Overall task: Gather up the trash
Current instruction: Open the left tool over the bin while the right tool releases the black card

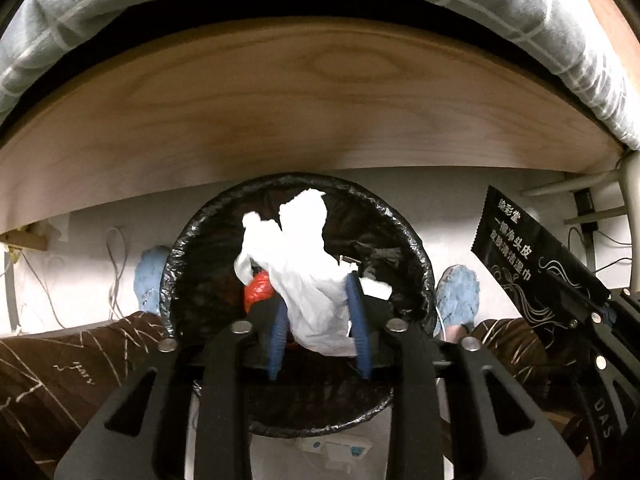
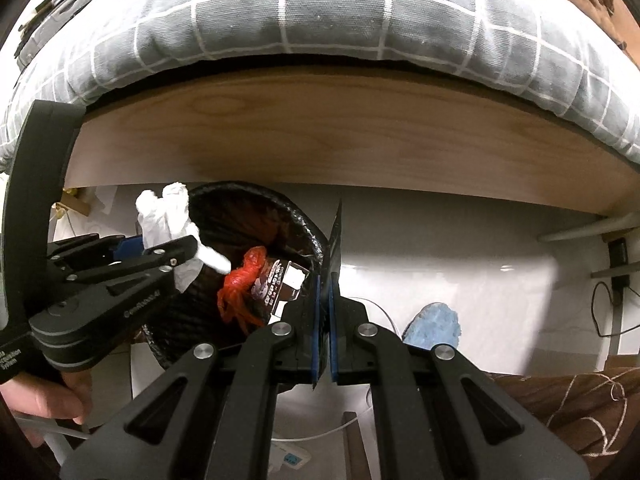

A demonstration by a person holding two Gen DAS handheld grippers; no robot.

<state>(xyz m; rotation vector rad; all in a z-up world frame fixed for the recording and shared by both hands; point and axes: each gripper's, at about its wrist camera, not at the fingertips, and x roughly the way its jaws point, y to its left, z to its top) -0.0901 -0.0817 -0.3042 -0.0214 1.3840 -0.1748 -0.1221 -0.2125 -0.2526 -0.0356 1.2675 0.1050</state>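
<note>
A crumpled white tissue [image 1: 308, 264] sits between the blue pads of my left gripper [image 1: 317, 292], which is shut on it and points down over the bin [image 1: 420, 256], a round one with a black liner. Inside the bin lie a knotted red bag [image 1: 258, 290] and a brown printed packet [image 2: 276, 284]. From the right wrist view, the left gripper [image 2: 192, 244] holds the tissue [image 2: 164, 212] above the bin's left rim. My right gripper [image 2: 325, 280] is shut on a flat black wrapper [image 2: 335, 240], seen edge-on just right of the bin rim [image 2: 304, 216]. That wrapper [image 1: 532, 256] bears white print.
A wooden bed frame [image 1: 320, 100] with grey checked bedding [image 2: 320, 12] overhangs the bin. Blue slippers [image 1: 458, 292] [image 1: 150, 276] and legs in brown patterned trousers [image 1: 60, 372] flank it. Cables run along the white floor at both sides. A hand [image 2: 44, 396] grips the left tool.
</note>
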